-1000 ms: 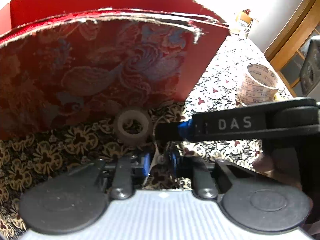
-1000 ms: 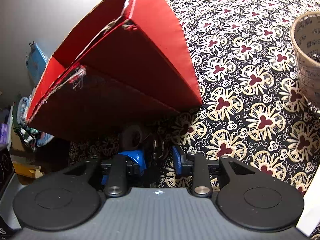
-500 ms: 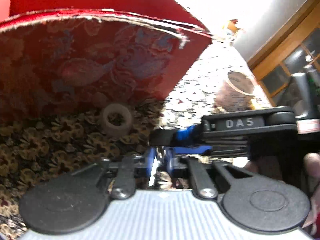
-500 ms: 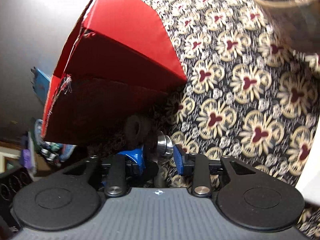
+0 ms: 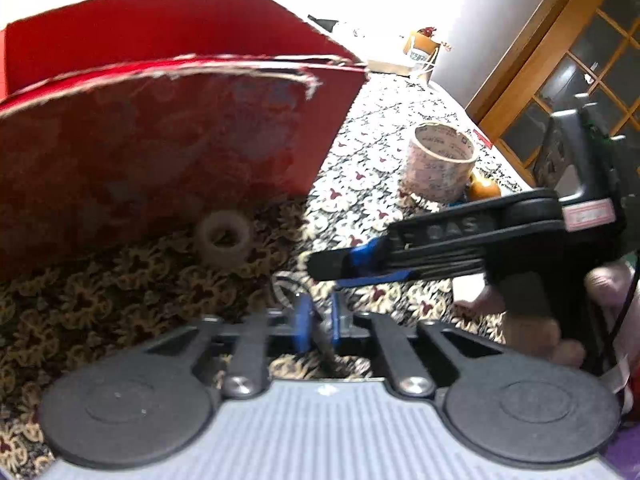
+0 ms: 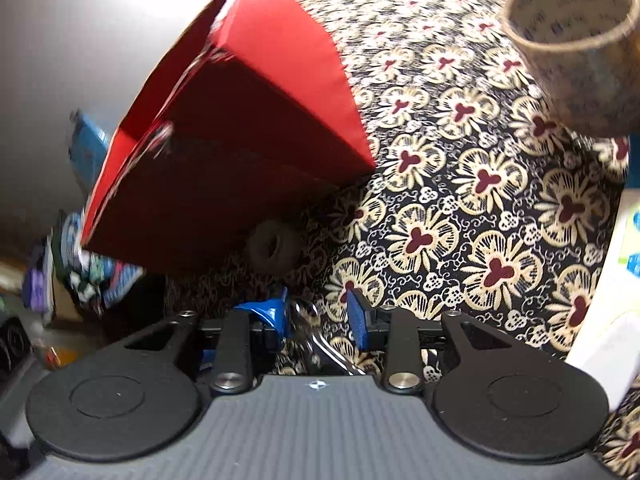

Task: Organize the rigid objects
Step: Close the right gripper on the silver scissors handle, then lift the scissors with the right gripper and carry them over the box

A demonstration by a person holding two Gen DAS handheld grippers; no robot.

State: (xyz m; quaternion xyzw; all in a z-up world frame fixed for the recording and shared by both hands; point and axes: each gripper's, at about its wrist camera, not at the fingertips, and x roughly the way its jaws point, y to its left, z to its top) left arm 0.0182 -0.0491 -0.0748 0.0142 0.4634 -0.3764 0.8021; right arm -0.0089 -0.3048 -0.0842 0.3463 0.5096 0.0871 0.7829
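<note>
A shiny metal piece (image 5: 322,338) with a wire ring stands between the blue pads of my left gripper (image 5: 319,320). Those jaws are opening, the gap is narrow and the pads look to be on the metal. My right gripper (image 6: 319,318) is open, with the same metal piece (image 6: 324,346) low between its pads and touching neither. Seen from the side in the left wrist view, the right gripper (image 5: 328,268) reaches in from the right. A small grey tape roll (image 5: 223,240) lies against the red box (image 5: 160,148). A large printed tape roll (image 5: 440,166) stands to the right.
The floral tablecloth (image 6: 480,208) covers the table. An orange-brown round thing (image 5: 484,190) sits behind the large roll (image 6: 576,52). A white object (image 6: 600,352) stands at the right edge. A person's fingers (image 5: 608,284) hold the right tool. A wooden cabinet (image 5: 560,60) stands beyond.
Both cameras have drawn back from the red box, and the small roll looks farther off. The right jaws have widened. The large roll has come nearer in the right wrist view.
</note>
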